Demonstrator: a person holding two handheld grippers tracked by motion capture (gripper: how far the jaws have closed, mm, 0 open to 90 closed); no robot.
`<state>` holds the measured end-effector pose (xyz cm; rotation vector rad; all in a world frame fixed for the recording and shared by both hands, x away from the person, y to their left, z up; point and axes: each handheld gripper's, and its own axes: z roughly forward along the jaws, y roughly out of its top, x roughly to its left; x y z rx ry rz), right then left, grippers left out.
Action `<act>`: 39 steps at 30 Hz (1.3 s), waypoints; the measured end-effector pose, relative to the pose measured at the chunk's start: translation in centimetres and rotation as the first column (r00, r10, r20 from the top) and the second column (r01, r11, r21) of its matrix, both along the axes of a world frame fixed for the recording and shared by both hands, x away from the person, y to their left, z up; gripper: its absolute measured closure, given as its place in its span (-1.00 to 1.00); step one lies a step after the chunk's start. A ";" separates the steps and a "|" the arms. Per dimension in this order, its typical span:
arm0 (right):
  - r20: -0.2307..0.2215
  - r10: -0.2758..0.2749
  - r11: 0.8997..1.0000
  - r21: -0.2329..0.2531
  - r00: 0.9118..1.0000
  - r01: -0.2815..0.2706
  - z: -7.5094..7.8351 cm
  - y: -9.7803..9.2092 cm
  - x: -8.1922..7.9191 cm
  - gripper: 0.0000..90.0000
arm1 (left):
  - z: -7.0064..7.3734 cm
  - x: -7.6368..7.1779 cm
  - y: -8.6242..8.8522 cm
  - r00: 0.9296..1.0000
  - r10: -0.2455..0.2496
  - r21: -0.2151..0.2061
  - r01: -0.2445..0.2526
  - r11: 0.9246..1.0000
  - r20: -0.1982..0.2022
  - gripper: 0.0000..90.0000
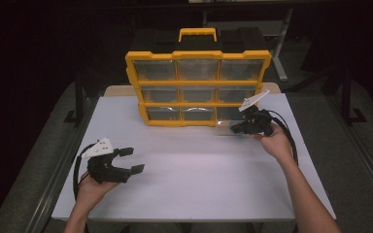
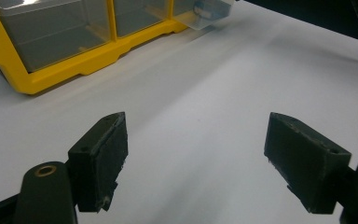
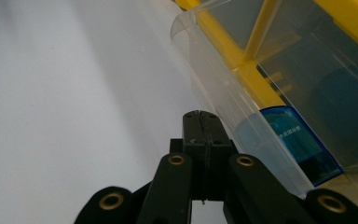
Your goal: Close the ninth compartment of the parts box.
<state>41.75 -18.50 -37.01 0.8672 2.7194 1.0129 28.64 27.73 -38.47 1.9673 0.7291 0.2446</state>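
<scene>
A yellow organizer (image 1: 197, 54) with clear drawers stands upright at the back of the white table (image 1: 199, 179). Its bottom right drawer (image 1: 225, 127) is pulled out partway. In the right gripper view this clear drawer (image 3: 223, 93) holds a blue item (image 3: 293, 140). My right gripper (image 1: 235, 129) is at the drawer's front; its jaws (image 3: 200, 116) are pressed together just left of the drawer's clear front wall, with nothing seen between them. My left gripper (image 1: 132, 160) hovers open over the table's near left part, and its jaws (image 2: 200, 154) stand wide apart over bare table.
The organizer's yellow frame (image 2: 88, 65) and the pulled-out drawer (image 2: 212, 11) lie ahead of the left gripper. A yellow carry handle (image 1: 197, 33) tops the organizer. Dark floor and table legs surround the table; its edges fall close to both hands.
</scene>
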 end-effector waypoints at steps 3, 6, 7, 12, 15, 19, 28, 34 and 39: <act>-0.002 -0.003 1.000 -0.004 1.000 0.003 0.0 0.1 0.2 0.98 | 0.0 0.0 0.0 1.000 0.002 -0.003 -0.002 1.000 0.001 -0.52; -0.003 -0.005 1.000 -0.004 1.000 0.005 0.1 0.1 0.4 0.98 | 0.0 0.0 0.1 1.000 0.002 -0.004 -0.002 1.000 0.001 -0.52; -0.003 -0.005 1.000 -0.003 1.000 0.005 0.1 0.2 0.5 0.98 | 0.1 0.0 0.1 1.000 0.003 -0.006 -0.003 1.000 0.001 -0.52; 0.000 -0.010 1.000 -0.008 1.000 0.010 0.1 0.2 0.7 0.98 | 0.0 0.0 0.1 1.000 0.006 -0.007 -0.006 1.000 -0.001 -0.52; 0.007 -0.009 1.000 -0.010 1.000 0.009 0.1 0.2 0.9 0.98 | 0.0 -0.1 0.1 1.000 0.006 -0.006 -0.006 1.000 -0.001 -0.52; 0.007 -0.012 1.000 -0.008 1.000 0.012 0.0 0.2 1.2 0.98 | 0.1 -0.1 0.1 1.000 0.006 -0.006 -0.006 1.000 0.001 -0.52; 0.010 -0.024 1.000 -0.010 1.000 0.024 0.0 0.3 1.8 0.98 | 0.0 -0.1 0.1 1.000 0.008 -0.008 -0.008 1.000 0.005 -0.52; 0.011 -0.028 0.999 -0.016 1.000 0.028 0.0 0.4 2.2 0.98 | 0.1 -0.1 0.2 1.000 0.008 -0.004 -0.008 1.000 0.004 -0.52; 0.033 -0.028 0.999 -0.042 0.999 0.029 0.0 0.5 2.7 0.98 | 0.1 -0.1 0.3 1.000 0.005 0.002 -0.005 1.000 0.008 -0.52</act>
